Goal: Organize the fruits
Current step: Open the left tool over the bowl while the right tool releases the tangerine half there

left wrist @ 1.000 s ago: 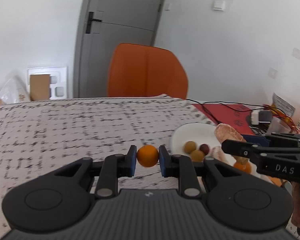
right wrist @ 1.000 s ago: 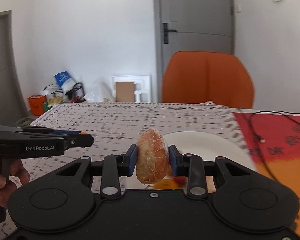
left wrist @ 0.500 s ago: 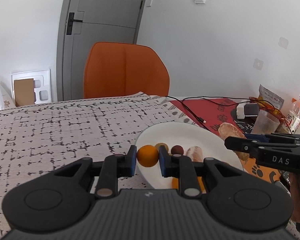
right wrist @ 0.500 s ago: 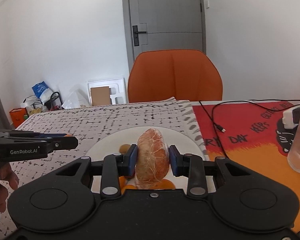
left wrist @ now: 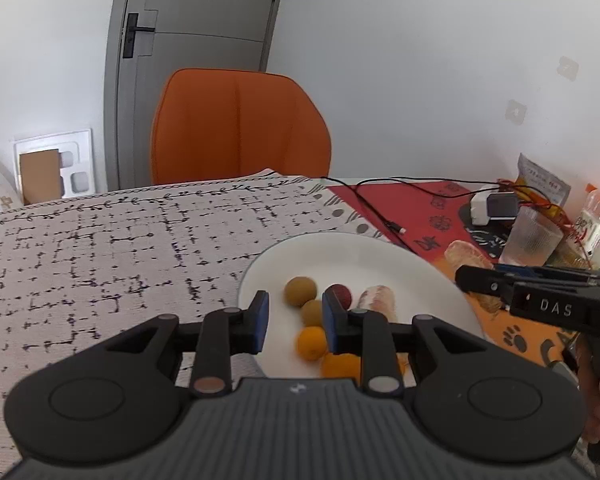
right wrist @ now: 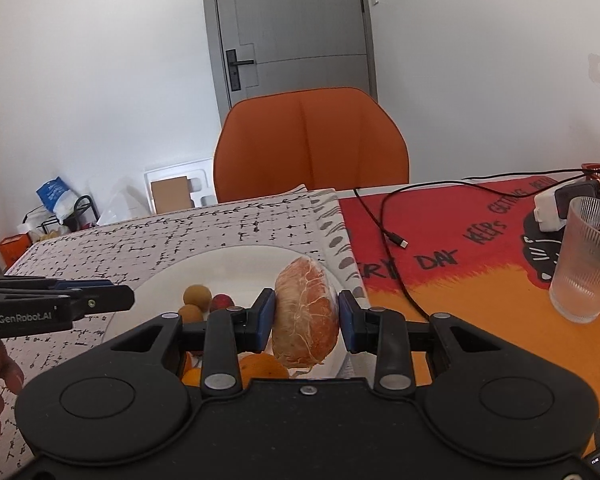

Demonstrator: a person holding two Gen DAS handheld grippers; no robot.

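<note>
A white plate (left wrist: 380, 256) lies on the patterned cloth and holds several small fruits: two brown round ones (left wrist: 300, 291), a dark red one (left wrist: 339, 295), small oranges (left wrist: 311, 343) and a peeled segment (left wrist: 378, 298). My left gripper (left wrist: 293, 322) is open above the plate's near rim, the small orange lying just below it. My right gripper (right wrist: 305, 317) is shut on a peeled grapefruit segment (right wrist: 306, 316) held above the plate's right edge (right wrist: 236, 264). The right gripper also shows at the right of the left wrist view (left wrist: 476, 276).
An orange chair (left wrist: 240, 128) stands behind the table. On the red and orange mat (right wrist: 480, 272) are a ribbed glass (right wrist: 586, 260), a black cable (right wrist: 384, 220), a white charger (right wrist: 556, 204), a snack bag (left wrist: 540, 184) and a bottle (left wrist: 596, 216).
My left gripper has opened and let go of the small orange, which now lies on the plate. Both grippers moved in over the plate; the right one still holds the segment.
</note>
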